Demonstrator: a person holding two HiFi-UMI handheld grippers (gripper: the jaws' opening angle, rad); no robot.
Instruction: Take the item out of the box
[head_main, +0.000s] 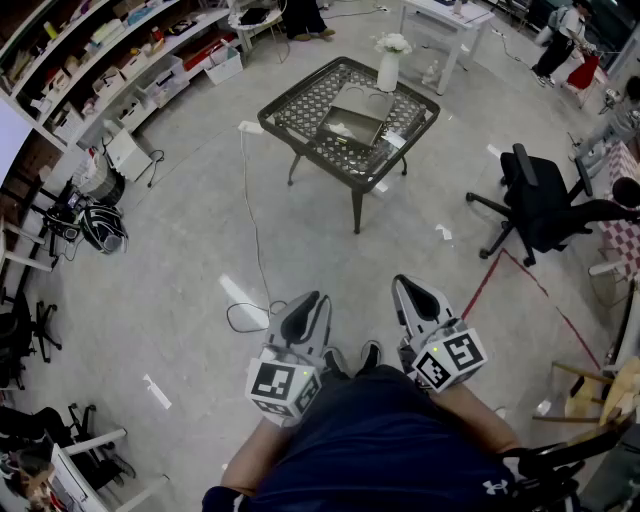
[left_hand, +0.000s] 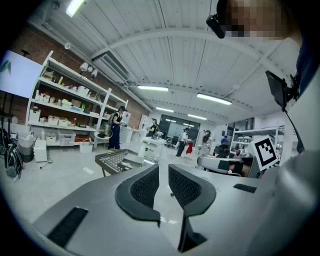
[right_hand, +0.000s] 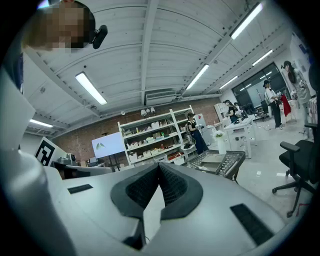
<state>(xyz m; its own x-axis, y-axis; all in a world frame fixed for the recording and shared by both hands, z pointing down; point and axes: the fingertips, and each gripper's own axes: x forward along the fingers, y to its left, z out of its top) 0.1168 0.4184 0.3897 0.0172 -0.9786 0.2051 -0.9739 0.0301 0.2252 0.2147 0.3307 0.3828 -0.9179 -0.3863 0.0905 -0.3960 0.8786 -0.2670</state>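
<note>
1. The person stood on a grey floor (head_main: 180, 240), holding both grippers low and close to the body.
2. The left gripper (head_main: 305, 305) had its jaws a narrow gap apart, with nothing between them; its own view showed only floor through the slot.
3. The right gripper (head_main: 418, 295) had its jaws closed, tips touching, and it held nothing.
4. The box (head_main: 352, 120) lay on a dark mesh table (head_main: 300, 105), well apart from both grippers and ahead of them.
5. What was inside the box could not be made out.
6. A white vase (head_main: 388, 65) with pale flowers stood on the table just behind the box.
7. An office chair (head_main: 535, 205) stood to the right of the table, and shelves (head_main: 110, 60) lined the left side.
8. A cable (head_main: 250, 220) ran across the floor from the table toward the person.
</note>
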